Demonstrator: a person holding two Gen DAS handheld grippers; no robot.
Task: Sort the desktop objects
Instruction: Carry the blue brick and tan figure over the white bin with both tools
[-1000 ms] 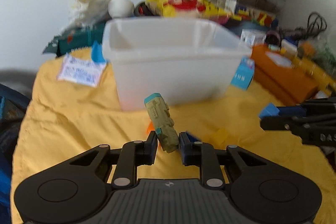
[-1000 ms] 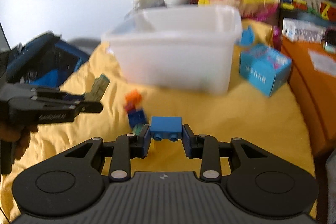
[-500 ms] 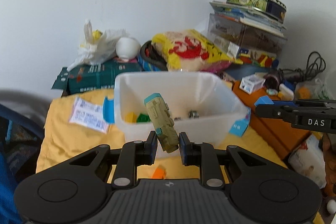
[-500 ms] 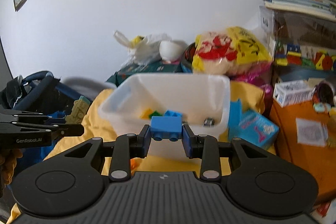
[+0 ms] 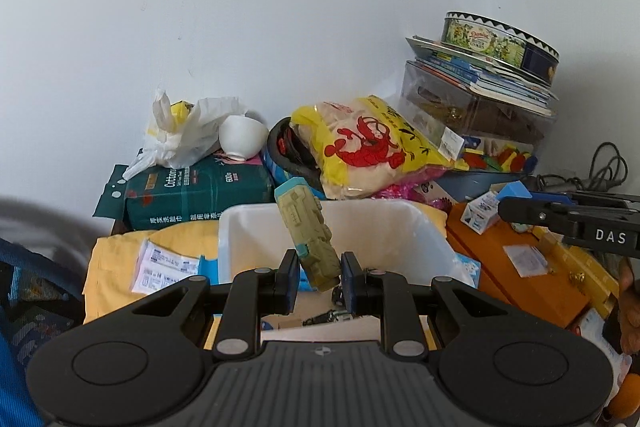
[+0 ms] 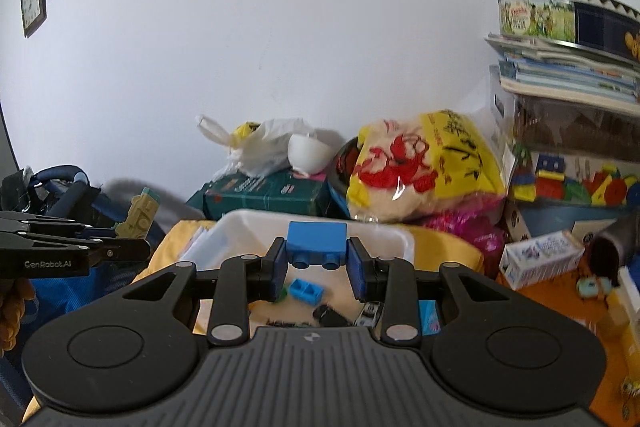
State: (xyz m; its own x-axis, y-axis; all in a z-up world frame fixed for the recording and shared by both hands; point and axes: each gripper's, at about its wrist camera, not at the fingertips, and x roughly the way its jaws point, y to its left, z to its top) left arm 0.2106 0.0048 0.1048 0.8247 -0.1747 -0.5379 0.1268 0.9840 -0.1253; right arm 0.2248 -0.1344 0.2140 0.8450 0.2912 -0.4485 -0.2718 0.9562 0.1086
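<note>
Round tin (image 5: 500, 45) tops books (image 5: 480, 75); cloth (image 5: 116, 255) yellow.

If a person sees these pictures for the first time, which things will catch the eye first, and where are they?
Most striking are the two held toys: the left gripper clamps a tan toy with teal caps, and the right gripper clamps a blue brick, both above the white bin. Behind the bin, against the wall, lies a bright yellow bag with a red lobster print.
</note>
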